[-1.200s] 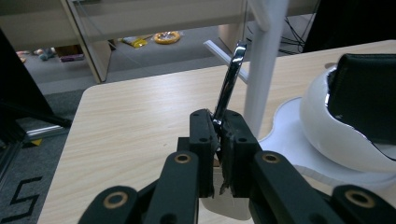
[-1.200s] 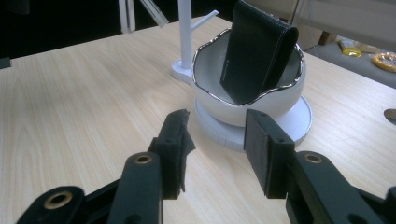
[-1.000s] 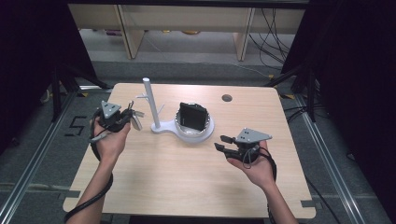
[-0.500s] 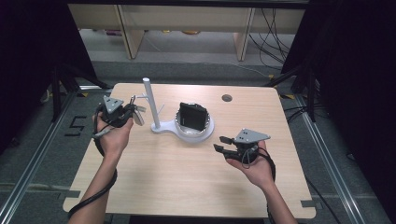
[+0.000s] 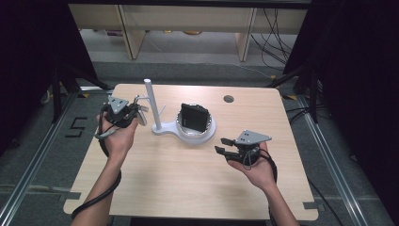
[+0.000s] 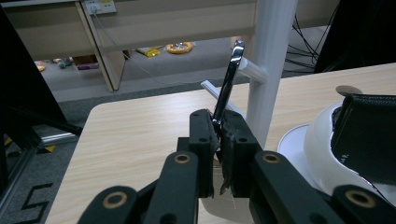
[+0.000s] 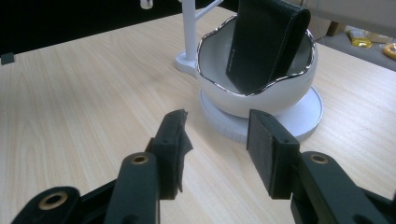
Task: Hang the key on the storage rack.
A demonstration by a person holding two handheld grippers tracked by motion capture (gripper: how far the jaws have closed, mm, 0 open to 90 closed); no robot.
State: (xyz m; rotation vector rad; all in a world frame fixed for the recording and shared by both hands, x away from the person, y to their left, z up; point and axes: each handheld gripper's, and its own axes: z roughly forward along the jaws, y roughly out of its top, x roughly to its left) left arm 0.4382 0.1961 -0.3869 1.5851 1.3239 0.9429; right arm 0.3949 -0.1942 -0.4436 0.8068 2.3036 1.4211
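Observation:
A white stand with an upright post (image 5: pixel 151 106) and a white bowl (image 5: pixel 210 128) sits mid-table. A black leather pouch (image 5: pixel 194 117) stands upright in the bowl (image 7: pixel 219 79). My left gripper (image 5: pixel 136 109) is just left of the post, shut on a thin shiny metal piece (image 6: pixel 229 84). The piece's upper end lies against a short side peg (image 6: pixel 254 71) of the post (image 6: pixel 268 70). My right gripper (image 5: pixel 225 145) rests near the table, right of and nearer than the bowl. Its jaws stand open and empty (image 7: pixel 217 123), pointing at the bowl and pouch (image 7: pixel 266 42).
The wooden table (image 5: pixel 179 183) has a round cable hole (image 5: pixel 228 99) at the far edge. Black frame legs and dark curtains flank both sides. Shelving and cables lie on the floor beyond the table. Bare tabletop stretches in front of the stand.
My left gripper has shifted slightly away from the person and toward the stand post with the metal piece. The right gripper has stayed in place.

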